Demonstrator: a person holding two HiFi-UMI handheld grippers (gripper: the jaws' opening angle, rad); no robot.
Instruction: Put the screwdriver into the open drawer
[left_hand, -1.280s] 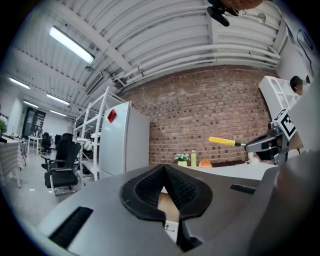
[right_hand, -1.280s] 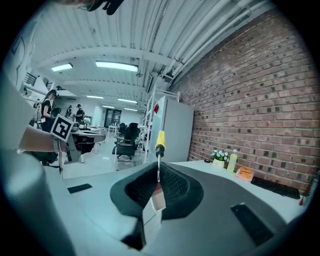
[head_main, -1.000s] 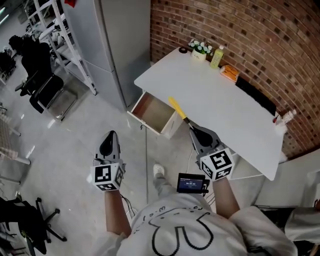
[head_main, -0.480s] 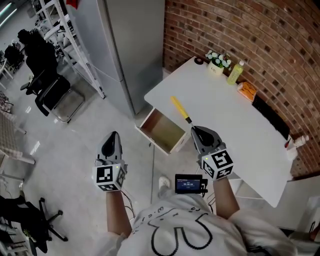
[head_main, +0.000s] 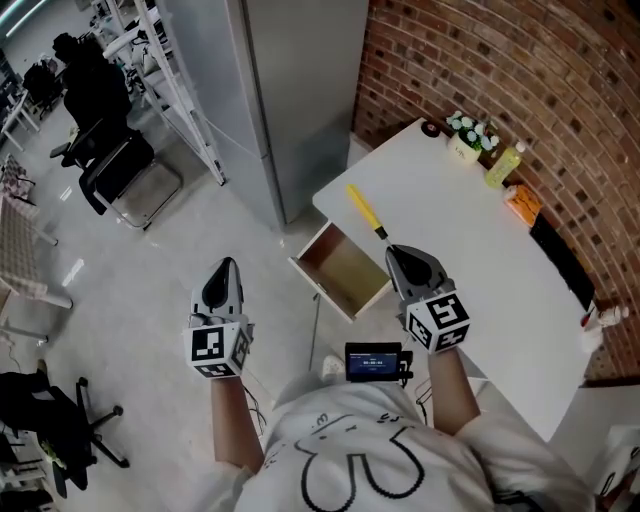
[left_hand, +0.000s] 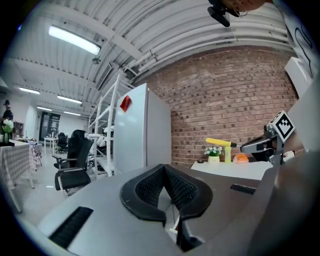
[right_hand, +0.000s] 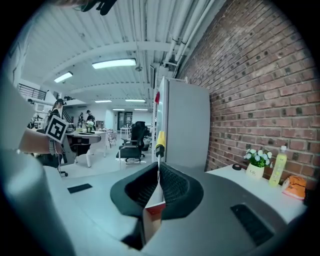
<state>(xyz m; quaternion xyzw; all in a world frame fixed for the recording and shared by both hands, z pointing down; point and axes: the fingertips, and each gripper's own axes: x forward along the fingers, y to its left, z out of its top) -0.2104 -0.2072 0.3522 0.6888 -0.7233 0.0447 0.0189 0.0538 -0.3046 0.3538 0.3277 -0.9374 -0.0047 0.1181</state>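
Observation:
A screwdriver (head_main: 363, 210) with a yellow handle sticks out forward from my right gripper (head_main: 398, 252), which is shut on its metal shaft. In the right gripper view the handle (right_hand: 160, 142) rises just past the closed pads (right_hand: 150, 186). The tool hangs over the near left edge of the white table (head_main: 470, 235). The open drawer (head_main: 322, 288), wooden and bare inside, juts out from under that edge, just left of the right gripper. My left gripper (head_main: 222, 270) hangs over the floor, shut on nothing. The left gripper view shows the screwdriver (left_hand: 220, 143) far to the right.
A tall grey cabinet (head_main: 300, 90) stands behind the drawer and a brick wall (head_main: 520, 70) backs the table. A small flower pot (head_main: 466, 140), a yellow-green bottle (head_main: 503, 165) and an orange item (head_main: 522, 205) sit on the table's far side. An office chair (head_main: 115, 165) stands at left.
The head view has swung, so the table and drawer now sit further right and higher. The right gripper still holds the screwdriver beside the drawer. The left gripper has barely moved.

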